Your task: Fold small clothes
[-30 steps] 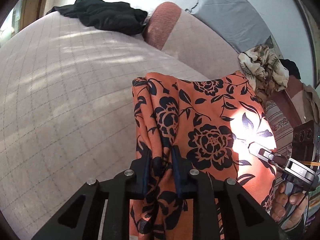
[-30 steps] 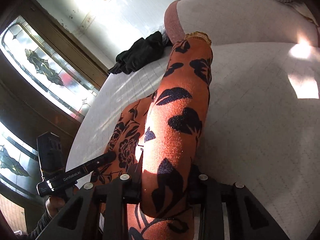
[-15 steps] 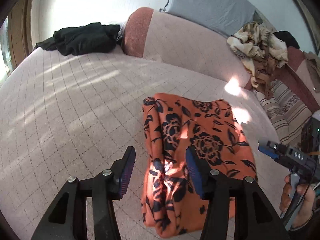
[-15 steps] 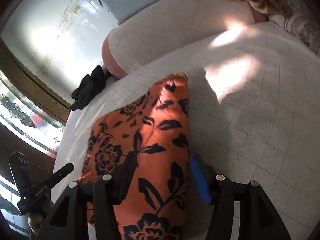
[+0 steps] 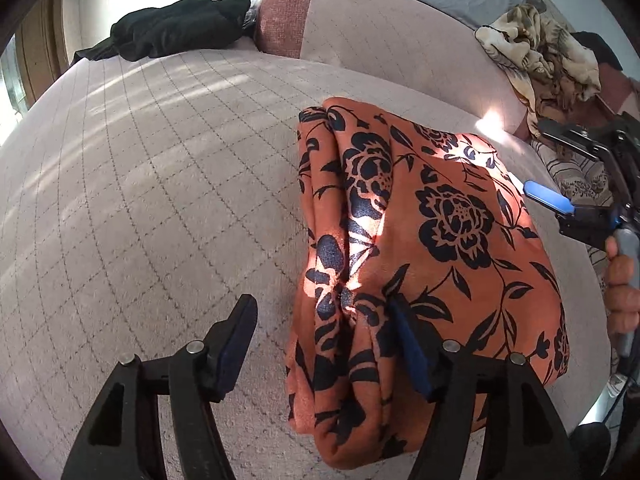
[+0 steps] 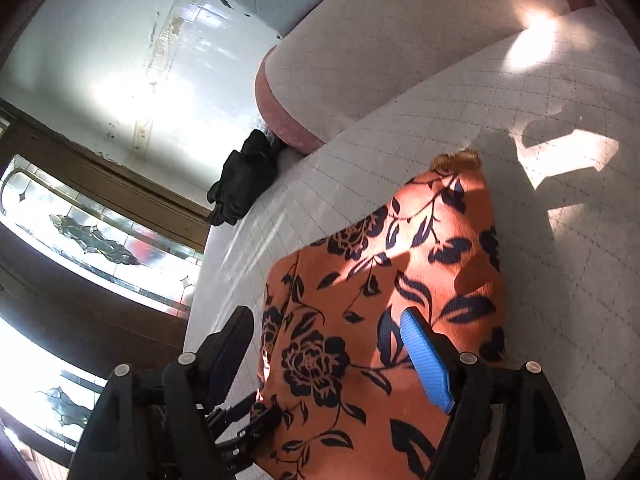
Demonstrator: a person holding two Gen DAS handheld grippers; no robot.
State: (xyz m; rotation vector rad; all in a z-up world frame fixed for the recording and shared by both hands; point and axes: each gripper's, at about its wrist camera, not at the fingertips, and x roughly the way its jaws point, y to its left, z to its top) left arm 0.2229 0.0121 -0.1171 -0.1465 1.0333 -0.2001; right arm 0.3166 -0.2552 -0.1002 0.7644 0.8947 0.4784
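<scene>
Your left gripper (image 5: 324,332) has its fingers wide apart, holding nothing. Your right gripper (image 6: 330,344) is spread wide too, just over the cloth. The folded orange flowered cloth (image 5: 420,240) lies flat on the pink bed cover (image 5: 140,200). A black garment (image 5: 176,28) sits far back by the bolster pillow (image 5: 284,12).
</scene>
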